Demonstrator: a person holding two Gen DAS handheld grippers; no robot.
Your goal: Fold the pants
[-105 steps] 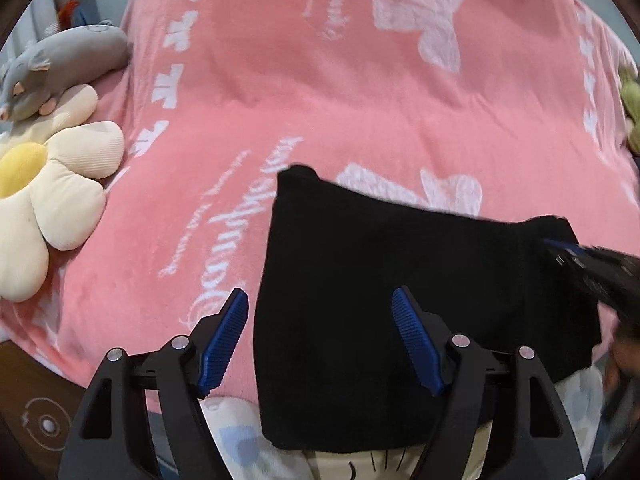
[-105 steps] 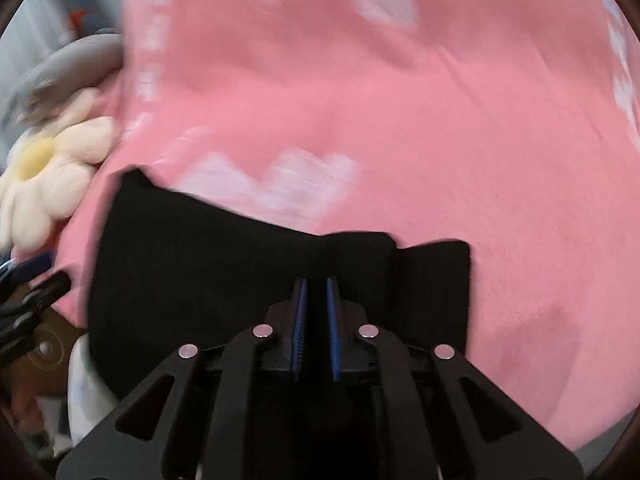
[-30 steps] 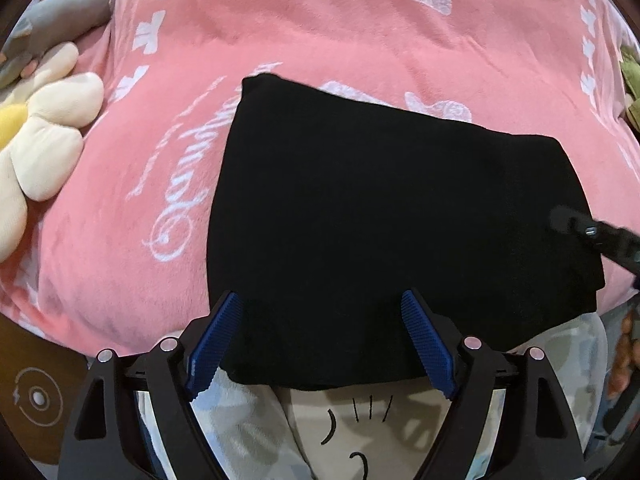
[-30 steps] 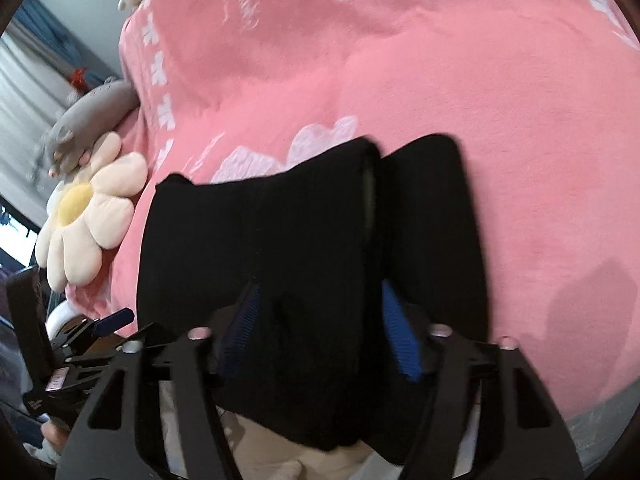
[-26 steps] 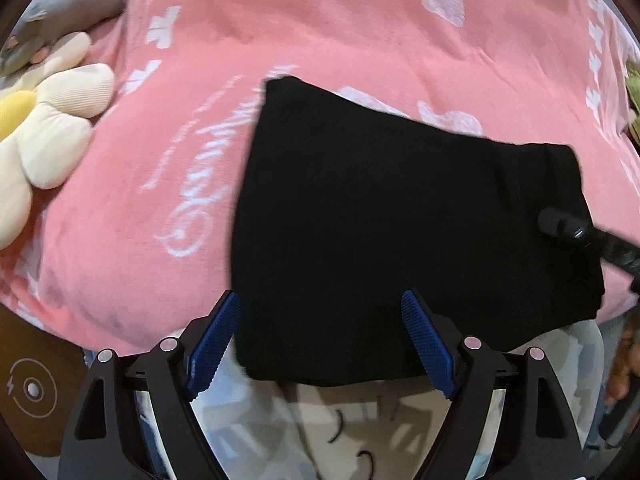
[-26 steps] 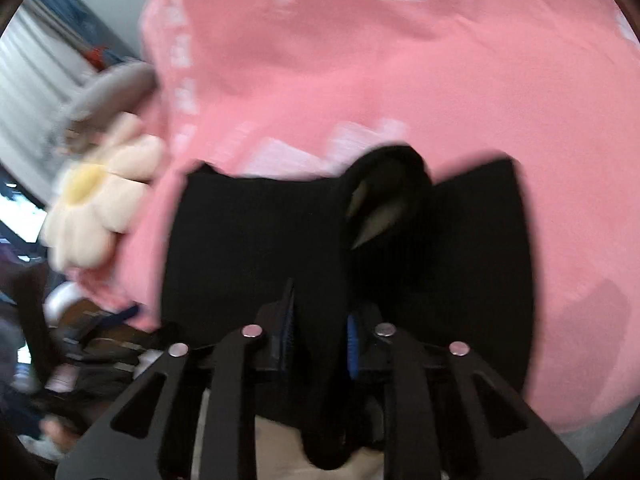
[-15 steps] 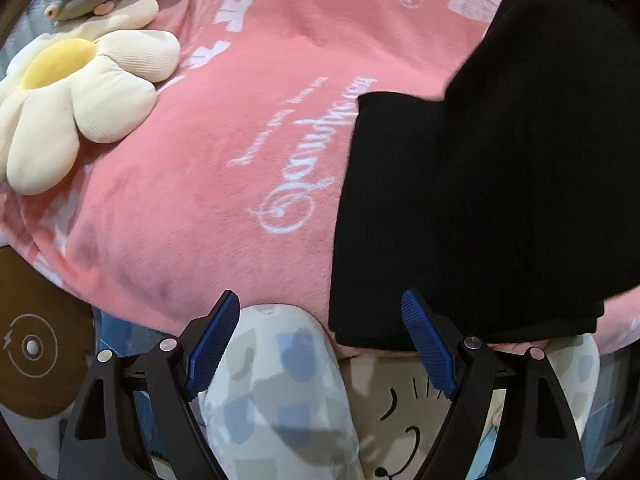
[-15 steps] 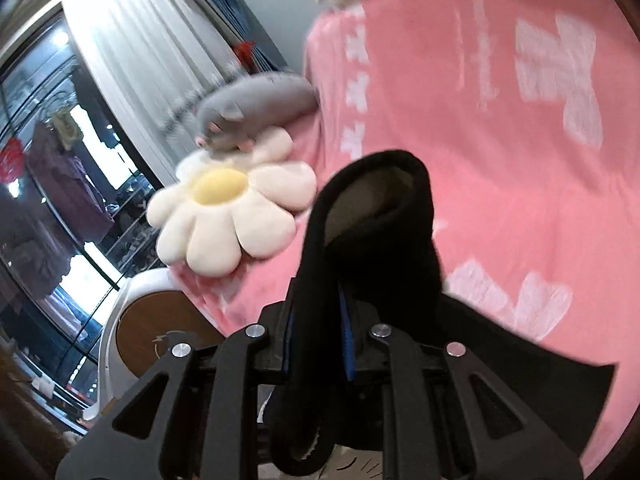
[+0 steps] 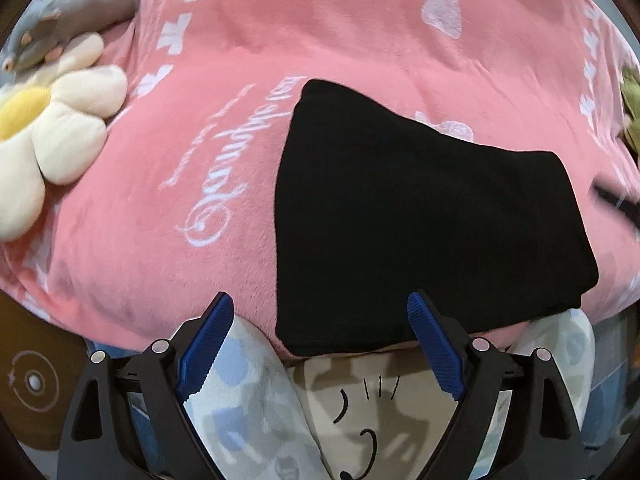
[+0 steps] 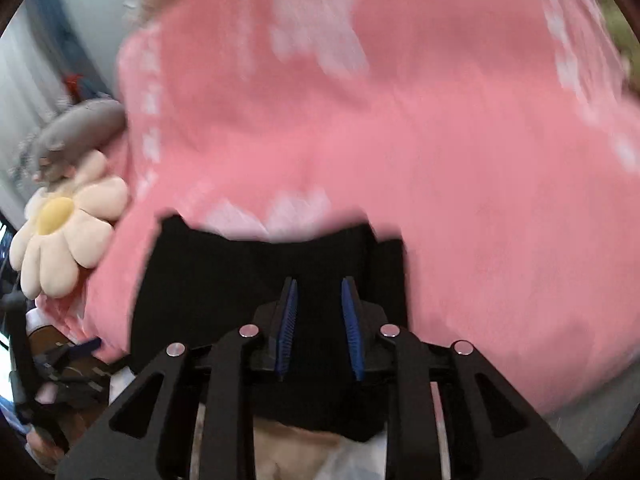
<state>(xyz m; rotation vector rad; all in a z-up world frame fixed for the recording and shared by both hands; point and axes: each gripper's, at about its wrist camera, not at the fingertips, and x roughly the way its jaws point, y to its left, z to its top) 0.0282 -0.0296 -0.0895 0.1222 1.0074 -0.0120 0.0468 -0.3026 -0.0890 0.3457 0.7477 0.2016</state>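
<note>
**Spotter:** Where your pants (image 9: 424,216) lie now, they make a flat black rectangle on the pink blanket (image 9: 248,32), with the near edge hanging just past the blanket's front border over the patterned cloth (image 9: 248,396) below.

**Operator:** What does my left tool look like?

**Spotter:** Your left gripper (image 9: 320,344) is spread wide, its blue pads (image 9: 208,340) straddling the near left corner of the pants from above and pressing on nothing. It has just been opening a little further.

**Operator:** And the right one?

**Spotter:** Your right gripper (image 10: 319,324) hangs over the near right part of the pants. Its jaws are narrow but parted; they have just eased apart, and between the blue pads you see only the black cloth lying below, not pinched. That view is blurred, so the right end of the fold is hard to read; a narrow strip of black seems to stick out beside the main panel.

**Operator:** Anything around the blanket?

**Spotter:** A cream flower cushion (image 9: 52,136) with a yellow centre sits off the blanket's left edge, well apart from the pants, and a grey plush mouse (image 9: 68,16) lies just behind it.
</note>
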